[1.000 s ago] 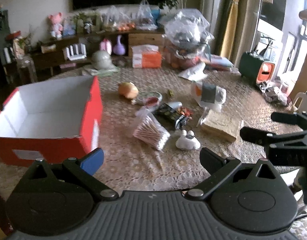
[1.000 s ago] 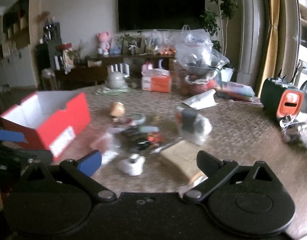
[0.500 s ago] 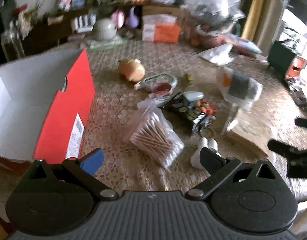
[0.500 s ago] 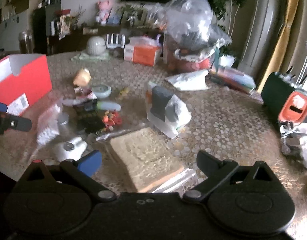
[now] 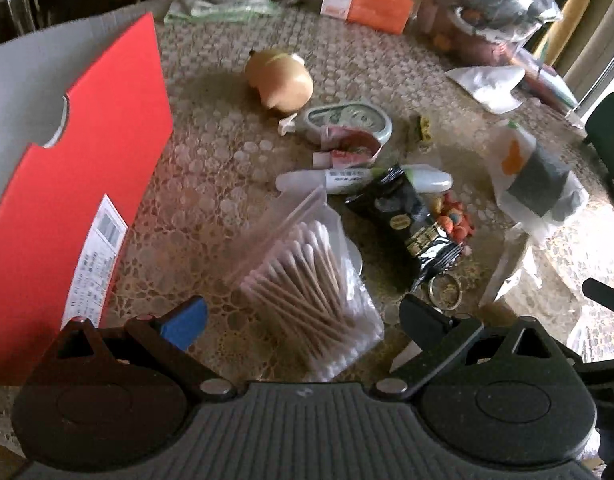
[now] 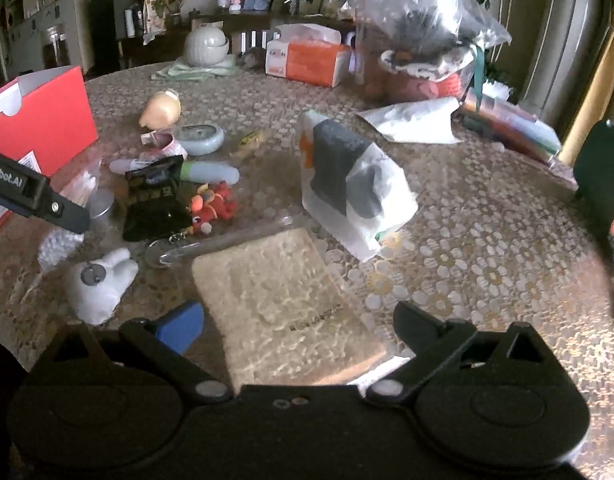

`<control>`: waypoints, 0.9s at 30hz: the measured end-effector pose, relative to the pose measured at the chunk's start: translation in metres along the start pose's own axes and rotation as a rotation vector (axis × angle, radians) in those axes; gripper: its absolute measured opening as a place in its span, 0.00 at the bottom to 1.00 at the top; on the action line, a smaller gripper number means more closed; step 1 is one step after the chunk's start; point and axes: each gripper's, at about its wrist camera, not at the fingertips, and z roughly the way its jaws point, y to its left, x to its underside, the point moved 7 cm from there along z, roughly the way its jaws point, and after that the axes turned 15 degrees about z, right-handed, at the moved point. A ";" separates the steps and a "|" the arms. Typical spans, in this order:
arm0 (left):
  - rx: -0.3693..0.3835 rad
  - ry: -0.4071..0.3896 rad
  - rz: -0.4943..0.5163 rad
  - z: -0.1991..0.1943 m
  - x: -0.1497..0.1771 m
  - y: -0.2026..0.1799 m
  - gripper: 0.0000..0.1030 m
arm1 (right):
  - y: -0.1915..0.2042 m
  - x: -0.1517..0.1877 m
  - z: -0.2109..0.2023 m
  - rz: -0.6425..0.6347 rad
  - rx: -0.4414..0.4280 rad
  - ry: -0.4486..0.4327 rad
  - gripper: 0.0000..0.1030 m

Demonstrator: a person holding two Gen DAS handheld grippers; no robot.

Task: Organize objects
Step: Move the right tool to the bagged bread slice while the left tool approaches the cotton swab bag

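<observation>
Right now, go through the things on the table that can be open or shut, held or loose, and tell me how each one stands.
Left gripper: open, around the cotton swab bag, not clamped.
Right gripper: open, over the bread bag.
Red box: open, lid off.
Cotton swab bag: lying on the table, zip strip shut.
Bread bag: flat, not held.
Black snack packet: lying loose.

Right gripper (image 6: 299, 322) fingers spread over bagged bread (image 6: 283, 304)

A round table covered by a beige lace-patterned cloth (image 5: 211, 168) is seen. At the left of the frame a red cardboard box (image 5: 87, 184) is set on it; a clear bag of cotton swabs (image 5: 307, 288) is laid at centre, a black foil snack packet (image 5: 411, 224) to its right, a bagged slice of bread (image 6: 283, 304) at lower centre of the right view.
</observation>
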 end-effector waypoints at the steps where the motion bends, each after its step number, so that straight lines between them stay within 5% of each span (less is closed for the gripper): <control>1: 0.000 0.006 0.001 0.002 0.001 0.000 1.00 | 0.000 0.000 0.002 0.005 -0.014 0.004 0.98; 16: -0.041 -0.013 0.016 0.008 0.006 0.004 0.97 | 0.006 0.002 0.017 -0.009 -0.041 0.024 0.99; 20: -0.065 -0.044 0.049 0.002 0.006 0.005 0.75 | 0.008 0.003 0.016 -0.010 -0.032 0.020 0.97; 27: -0.061 -0.058 0.059 -0.004 0.007 0.008 0.52 | 0.009 0.000 0.009 0.022 -0.028 0.022 0.82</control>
